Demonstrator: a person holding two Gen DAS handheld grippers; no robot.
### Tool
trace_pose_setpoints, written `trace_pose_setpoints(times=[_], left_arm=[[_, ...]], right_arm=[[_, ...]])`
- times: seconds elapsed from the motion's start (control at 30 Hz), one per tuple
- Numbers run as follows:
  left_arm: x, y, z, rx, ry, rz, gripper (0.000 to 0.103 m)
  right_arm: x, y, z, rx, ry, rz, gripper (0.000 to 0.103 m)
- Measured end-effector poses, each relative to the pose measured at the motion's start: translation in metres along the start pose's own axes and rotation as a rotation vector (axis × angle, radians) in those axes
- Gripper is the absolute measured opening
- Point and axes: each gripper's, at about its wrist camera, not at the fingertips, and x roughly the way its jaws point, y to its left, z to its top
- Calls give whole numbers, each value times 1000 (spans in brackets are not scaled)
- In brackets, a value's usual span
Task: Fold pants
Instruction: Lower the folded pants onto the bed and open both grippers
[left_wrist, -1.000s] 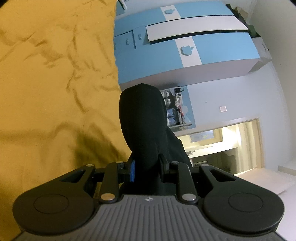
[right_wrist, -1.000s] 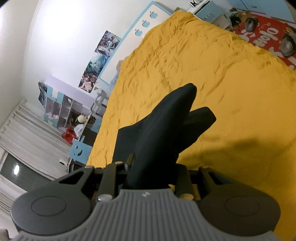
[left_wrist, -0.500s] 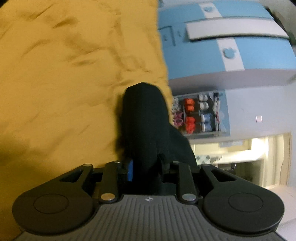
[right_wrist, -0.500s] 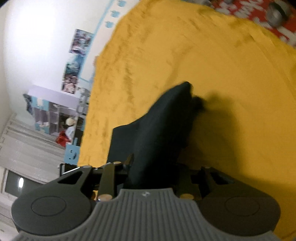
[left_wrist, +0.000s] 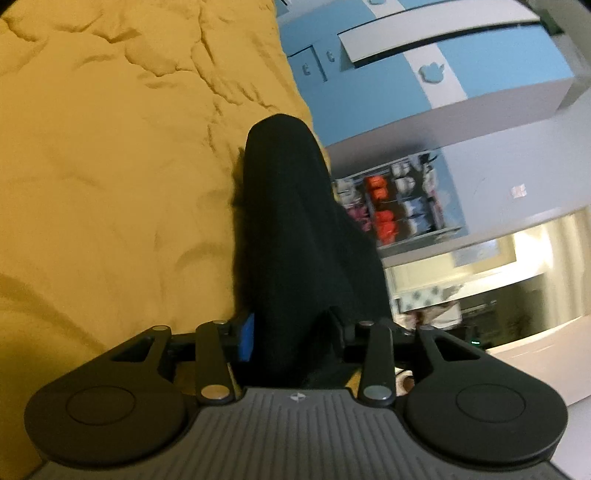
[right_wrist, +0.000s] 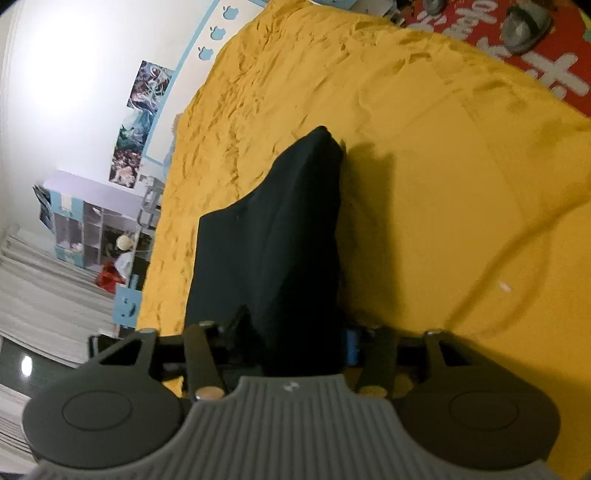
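1. A rumpled mustard-yellow bedspread (left_wrist: 110, 184) covers the bed that fills most of both wrist views; its surface is creased into many small ridges.
2. Beyond the bed's edge in the left wrist view stands a pale blue and white wardrobe (left_wrist: 461, 62), with an open shelf unit of small red, white and blue items (left_wrist: 399, 203) below it and a lit doorway further on.
3. The right wrist view takes in a white wall with colourful posters (right_wrist: 142, 114), a lilac and blue cubby shelf (right_wrist: 85, 225), and a red floor mat with white lettering (right_wrist: 535, 48) past the far side of the bed.
4. The black fabric pants (right_wrist: 273, 236) lie on the bedspread, long axis running away from both cameras, narrowing to a folded end that points toward the bed's far side.
5. The left gripper (left_wrist: 291, 332) is clamped on a bunched fold of the pants (left_wrist: 291, 221), fingers pressed in on the cloth.
6. The right gripper (right_wrist: 295, 343) likewise pinches the near edge of the garment.
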Motion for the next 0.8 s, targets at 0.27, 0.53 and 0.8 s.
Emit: trace_pose_setpoints(times=[0.27,0.53,0.8], left_arm=[[-3,-30,-29,256,33,232,55],[-26,-69,-52,364,28,333,71],[-58,-149,-50,527,-84,472,90]], right_arm=[[-27,12,-47,-87,-45,-182,42],[-48,77,-94,-217,-178,-418,59],[-56,190,-133,-402,-355,-609,82]])
